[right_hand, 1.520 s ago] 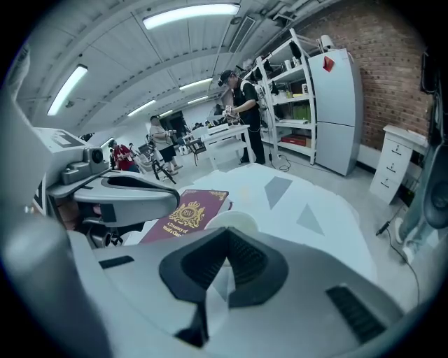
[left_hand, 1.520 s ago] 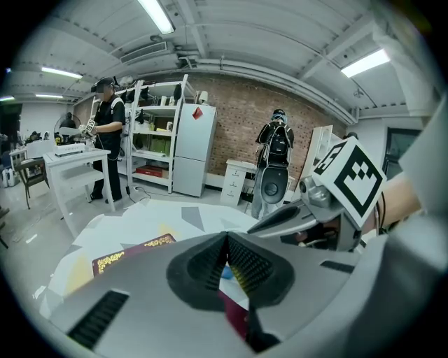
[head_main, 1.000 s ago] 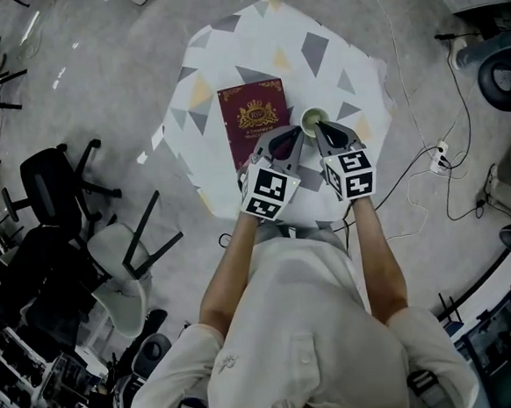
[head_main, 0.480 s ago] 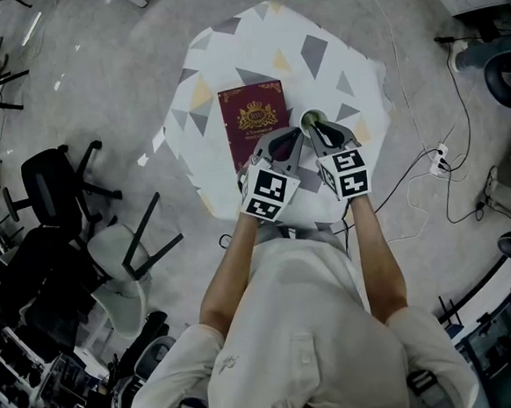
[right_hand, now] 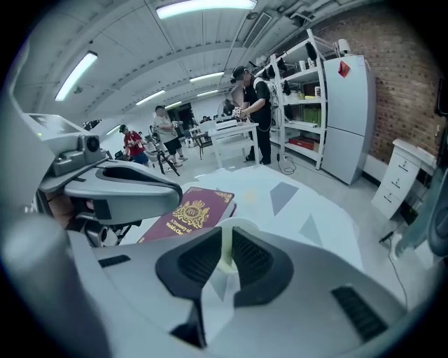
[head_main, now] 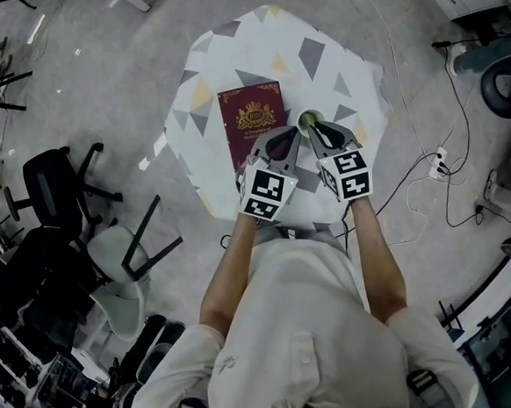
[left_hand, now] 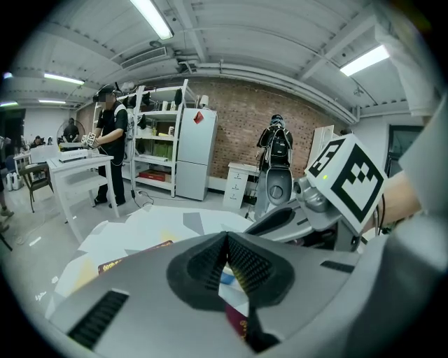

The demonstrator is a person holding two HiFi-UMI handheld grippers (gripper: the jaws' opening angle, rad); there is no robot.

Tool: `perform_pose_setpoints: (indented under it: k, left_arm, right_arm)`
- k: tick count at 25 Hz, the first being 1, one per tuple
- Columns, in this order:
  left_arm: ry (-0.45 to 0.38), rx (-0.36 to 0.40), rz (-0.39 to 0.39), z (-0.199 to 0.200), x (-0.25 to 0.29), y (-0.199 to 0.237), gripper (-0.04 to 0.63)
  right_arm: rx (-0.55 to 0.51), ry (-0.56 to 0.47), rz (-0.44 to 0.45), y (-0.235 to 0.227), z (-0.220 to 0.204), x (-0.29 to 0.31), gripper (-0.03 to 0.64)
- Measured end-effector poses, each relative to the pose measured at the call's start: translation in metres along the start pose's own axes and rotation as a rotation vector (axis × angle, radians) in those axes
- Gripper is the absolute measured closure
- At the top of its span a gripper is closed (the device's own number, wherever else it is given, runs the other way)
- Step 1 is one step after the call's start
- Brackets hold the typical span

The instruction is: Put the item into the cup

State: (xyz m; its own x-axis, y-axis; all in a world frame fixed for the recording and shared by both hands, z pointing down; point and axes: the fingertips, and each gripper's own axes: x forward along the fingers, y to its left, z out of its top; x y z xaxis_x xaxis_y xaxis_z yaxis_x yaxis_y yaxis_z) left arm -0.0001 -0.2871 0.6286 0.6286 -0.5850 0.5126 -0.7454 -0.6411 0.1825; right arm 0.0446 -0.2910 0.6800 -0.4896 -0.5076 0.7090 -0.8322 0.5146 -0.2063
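- The book (head_main: 251, 120) is laid flat on the table (head_main: 314, 53), left of the cup; no part in the task is seen for it.
- The left gripper (head_main: 287, 137) is held low over the book's right edge, with its tips pointed towards the cup. Its jaws are closed tip to tip.
- A small blue-and-white item (left_hand: 225, 277) is seen in the gap just behind those tips. It is judged to be pinched there, kept ready for the drop.
- The cup (head_main: 311, 114) is stood upright on the table, just right of the book and just ahead of the item.
- The right gripper (right_hand: 225, 242) is clamped on the cup's near wall, which is caught between the pads, presumably so that the cup is steadied.
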Motion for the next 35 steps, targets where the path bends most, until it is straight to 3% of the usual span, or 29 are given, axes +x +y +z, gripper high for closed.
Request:
perform_pose_setpoints:
  k: [9,21,35]
  left_arm:
    - [-0.099,0.008,0.051,0.046,-0.030,-0.001,0.581]
    - [-0.275,0.102,0.106,0.126,-0.093,-0.029,0.581]
    - [-0.359,0.160,0.145,0.155,-0.141,-0.066,0.581]
  right_arm:
    - [-0.118,-0.211,0.023,0.022,0.069,-0.065,0.555]
    - [-0.203,-0.499,-0.010,0.044,0.134,-0.176,0.561]
    - [-0.196,-0.599,0.004,0.056,0.136,-0.233,0.561]
